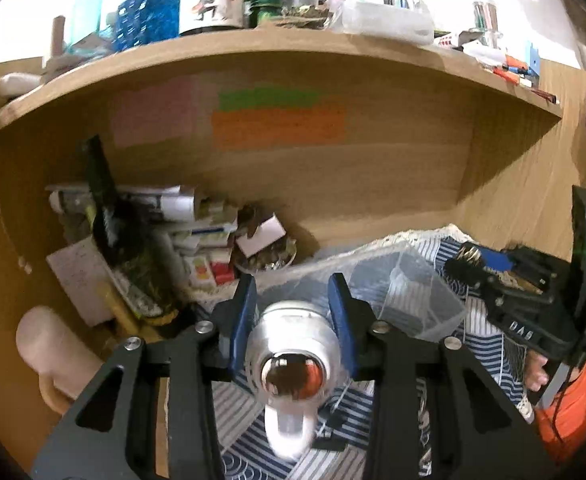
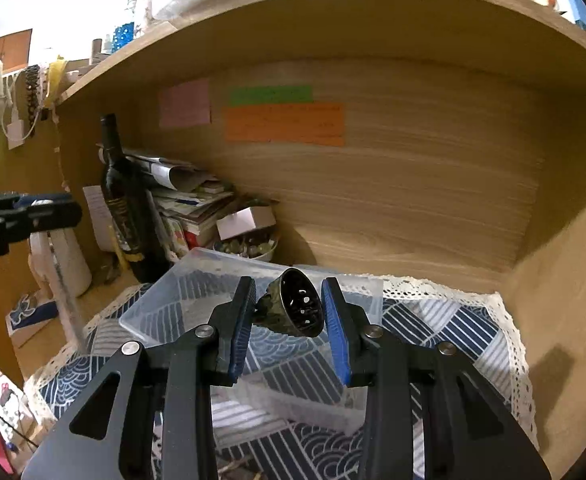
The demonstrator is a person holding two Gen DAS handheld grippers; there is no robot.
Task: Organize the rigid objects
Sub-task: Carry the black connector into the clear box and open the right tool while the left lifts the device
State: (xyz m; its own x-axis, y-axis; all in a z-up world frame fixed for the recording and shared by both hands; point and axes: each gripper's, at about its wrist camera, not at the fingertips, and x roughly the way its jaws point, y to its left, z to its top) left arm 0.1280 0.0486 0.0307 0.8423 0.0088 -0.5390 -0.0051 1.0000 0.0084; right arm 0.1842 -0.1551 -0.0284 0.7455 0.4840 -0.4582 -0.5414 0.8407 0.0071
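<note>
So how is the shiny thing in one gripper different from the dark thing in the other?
The silver object in the left gripper is bright, polished and mirror-like; the dark cup-shaped piece in the right gripper is dull, bronze-black and pierced with small holes. The silver object fills the span between its fingers; the dark piece sits tilted, open mouth showing. Both look metallic and are held above the clear plastic box.

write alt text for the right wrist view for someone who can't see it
The right gripper holds a small dark metal cup with holes in its base between its blue fingers, above a clear plastic container on a blue patterned cloth. Behind, a wooden alcove holds a dark wine bottle, stacked papers and coloured sticky notes.
</note>
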